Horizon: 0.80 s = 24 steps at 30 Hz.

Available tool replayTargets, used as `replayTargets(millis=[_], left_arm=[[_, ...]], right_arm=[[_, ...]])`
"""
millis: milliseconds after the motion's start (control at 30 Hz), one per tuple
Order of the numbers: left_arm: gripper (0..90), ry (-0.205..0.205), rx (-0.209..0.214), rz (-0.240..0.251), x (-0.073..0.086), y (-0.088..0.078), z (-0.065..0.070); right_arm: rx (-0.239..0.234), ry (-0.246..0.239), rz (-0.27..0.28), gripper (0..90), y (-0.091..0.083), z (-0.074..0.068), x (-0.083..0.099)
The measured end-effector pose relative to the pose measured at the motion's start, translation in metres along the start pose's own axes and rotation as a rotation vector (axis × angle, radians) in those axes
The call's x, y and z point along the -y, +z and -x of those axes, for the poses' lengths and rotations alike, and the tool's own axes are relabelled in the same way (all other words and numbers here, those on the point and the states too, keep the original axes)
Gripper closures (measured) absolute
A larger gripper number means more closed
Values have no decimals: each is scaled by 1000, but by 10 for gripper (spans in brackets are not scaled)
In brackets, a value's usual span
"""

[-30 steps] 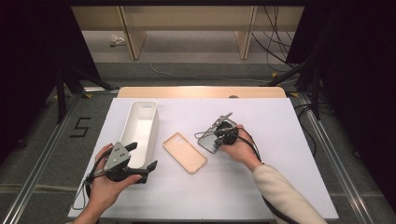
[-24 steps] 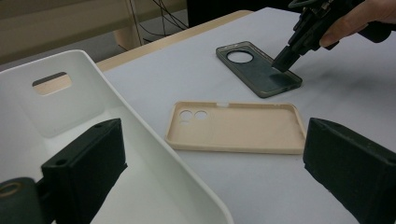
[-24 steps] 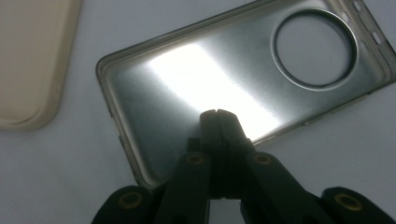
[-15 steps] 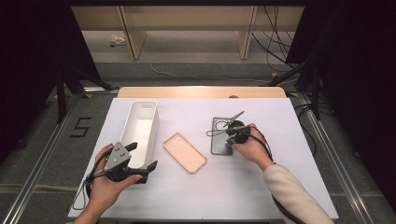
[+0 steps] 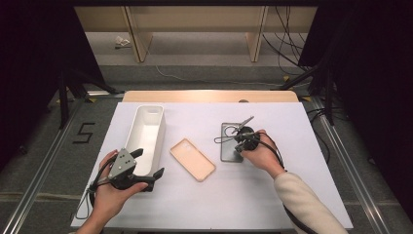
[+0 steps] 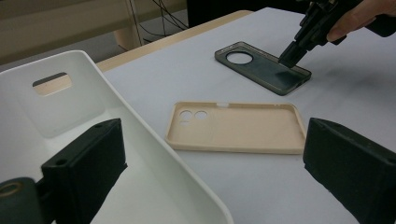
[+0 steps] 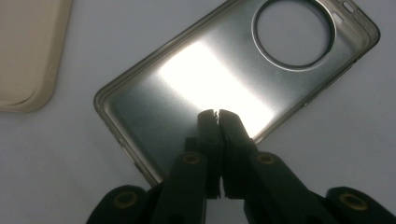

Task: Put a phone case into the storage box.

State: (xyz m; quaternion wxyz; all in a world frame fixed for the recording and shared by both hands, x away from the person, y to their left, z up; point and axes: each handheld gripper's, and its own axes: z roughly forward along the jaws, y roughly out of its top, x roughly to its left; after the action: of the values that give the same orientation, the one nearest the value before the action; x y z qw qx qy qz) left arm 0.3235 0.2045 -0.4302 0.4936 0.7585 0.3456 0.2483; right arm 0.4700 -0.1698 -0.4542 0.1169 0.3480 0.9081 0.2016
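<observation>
On the white table (image 5: 292,195), right gripper (image 7: 217,113), jaws closed and empty, hovers over grey case (image 7: 224,84); next, open to grasp its rim.

A smoky translucent phone case (image 5: 232,142) lies flat, hollow side up, on the white table.

Dark phone case (image 7: 224,79): we see smoky translucent plastic, glossy, throwing a bright glare.
Beige phone case (image 6: 236,127), beside the dark one: matt, smooth plastic.
White bin (image 5: 146,131): smooth plastic, soft sheen.
Table (image 5: 292,195): matt white top, wood far edge.
Left gripper (image 6: 224,168) pads: matt black, faintly grainy.
</observation>
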Motion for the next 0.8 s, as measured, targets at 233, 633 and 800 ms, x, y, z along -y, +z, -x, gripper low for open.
replayTargets(millis=[233,633,800], left_arm=[[50,1,1,1,0,0,0],[51,0,7,-2,0,1,0],[51,0,10,-3,0,2,1]], right_arm=[[8,-123,52,634,-14,-2,-4],[-13,-392,-98,293,-16,-17,-6],[2,-416,-123,272,-13,-19,-7]])
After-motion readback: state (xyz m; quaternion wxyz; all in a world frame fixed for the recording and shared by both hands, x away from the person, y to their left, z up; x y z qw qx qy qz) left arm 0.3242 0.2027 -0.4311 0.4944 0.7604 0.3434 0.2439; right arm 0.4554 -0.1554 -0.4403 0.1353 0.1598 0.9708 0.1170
